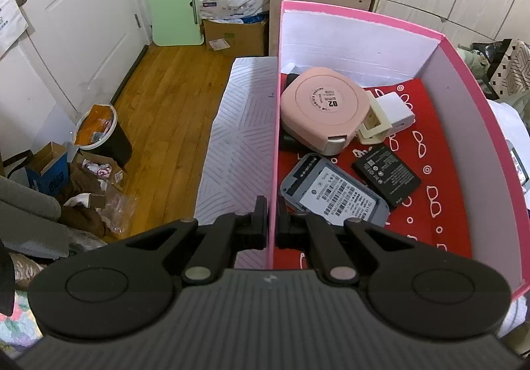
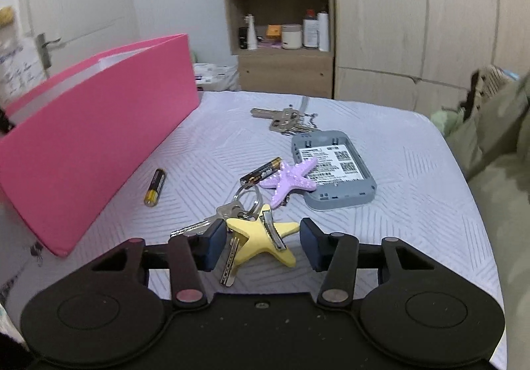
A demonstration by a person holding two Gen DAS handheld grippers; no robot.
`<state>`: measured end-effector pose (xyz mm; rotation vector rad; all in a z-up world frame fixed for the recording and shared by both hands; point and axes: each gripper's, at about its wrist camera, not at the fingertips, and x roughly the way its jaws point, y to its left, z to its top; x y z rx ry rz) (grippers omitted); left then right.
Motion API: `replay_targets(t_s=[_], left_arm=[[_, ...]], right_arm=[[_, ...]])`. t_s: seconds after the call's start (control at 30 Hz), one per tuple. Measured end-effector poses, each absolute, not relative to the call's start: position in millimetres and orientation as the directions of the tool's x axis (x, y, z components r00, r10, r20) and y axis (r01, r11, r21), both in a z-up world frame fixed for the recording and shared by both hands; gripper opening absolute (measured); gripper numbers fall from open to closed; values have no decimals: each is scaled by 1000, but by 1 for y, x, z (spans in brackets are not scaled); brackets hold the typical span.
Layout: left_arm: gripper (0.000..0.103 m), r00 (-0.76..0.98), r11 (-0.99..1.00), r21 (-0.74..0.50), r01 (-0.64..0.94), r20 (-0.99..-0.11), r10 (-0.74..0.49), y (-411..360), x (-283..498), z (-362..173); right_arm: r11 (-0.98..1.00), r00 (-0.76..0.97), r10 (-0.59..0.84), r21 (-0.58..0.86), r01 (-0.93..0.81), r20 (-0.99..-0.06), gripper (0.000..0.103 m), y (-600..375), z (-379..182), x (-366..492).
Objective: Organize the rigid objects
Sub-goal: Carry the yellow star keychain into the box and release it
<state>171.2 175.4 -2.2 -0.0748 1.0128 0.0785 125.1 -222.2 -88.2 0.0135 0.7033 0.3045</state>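
Yellow plastic starfish keyring (image 2: 261,237) straddled by half-open right hand-held gripper (image 2: 261,246), ungripped; pink cardboard box (image 1: 463,65) wall pinched steady by left hand-held gripper (image 1: 272,221).

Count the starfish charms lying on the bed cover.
2. The yellow starfish lies between the open right tongs, on its keys. The purple starfish lies just beyond, overlapping the grey case. Others may be hidden.
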Motion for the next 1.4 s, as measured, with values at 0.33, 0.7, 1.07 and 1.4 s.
replay_targets(t_s=[0.33,0.7,1.07,1.4], left_arm=[[3,531,997,-18,-68,-847,21,175,170,-2],[3,538,995,-37,-89,-843,16,178,170,-5],[4,553,991,-72,-115,-833,3,180,168,-6],[5,555,990,-87,-115,-832,-8,182,168,-6]], right_arm=[[932,748,361,228,-280,-557,55,-225,-58,117],[759,654,632,160,-631,-416,55,-153,18,152],[573,242,692,314,-757,-680,55,-28,10,241],[635,30,604,458,-622,-796,56,21,-34,269]])
